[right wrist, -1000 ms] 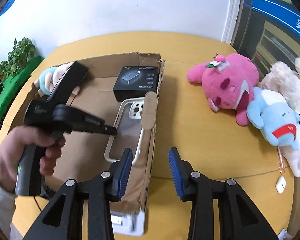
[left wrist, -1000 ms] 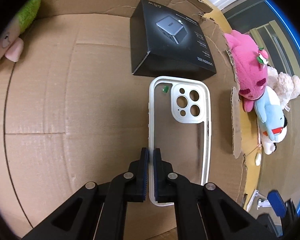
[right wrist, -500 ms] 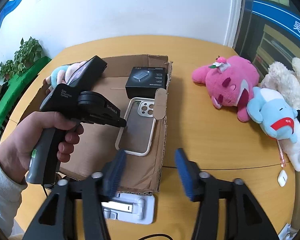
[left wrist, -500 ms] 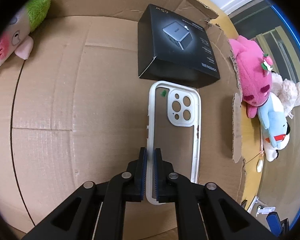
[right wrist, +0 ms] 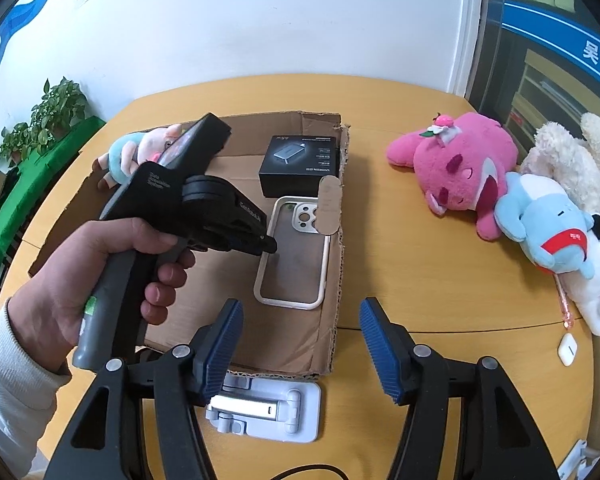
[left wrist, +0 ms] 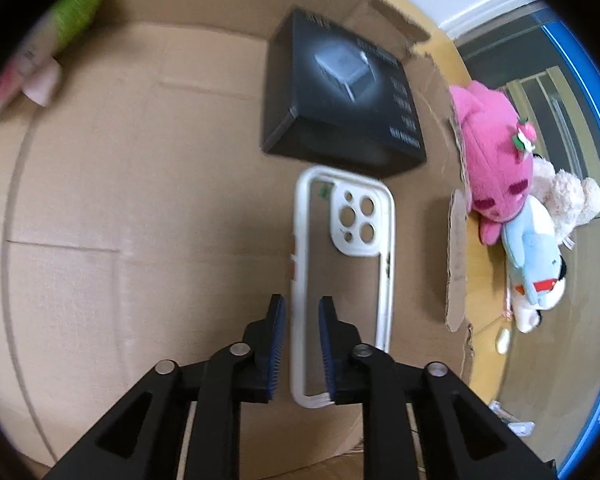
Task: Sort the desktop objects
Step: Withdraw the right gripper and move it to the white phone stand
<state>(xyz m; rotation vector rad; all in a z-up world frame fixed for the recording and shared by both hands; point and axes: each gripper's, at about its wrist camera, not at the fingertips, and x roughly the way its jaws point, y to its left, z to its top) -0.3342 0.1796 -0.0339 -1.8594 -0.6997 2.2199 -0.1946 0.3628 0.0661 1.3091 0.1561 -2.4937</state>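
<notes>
Evidently released: left tongs (left wrist: 299, 346), clamped a second ago, now parted astride phone case (left wrist: 342, 264) rim; right tongs (right wrist: 302, 354) wide, empty.

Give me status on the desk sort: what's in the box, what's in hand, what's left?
Done: black charger box and phone case lie in the cardboard tray. In hand: nothing; the left gripper is open, straddling the case's rim, and the right gripper is open and empty. Left: the plush toys, white phone stand and earbud case sit outside on the table.
</notes>
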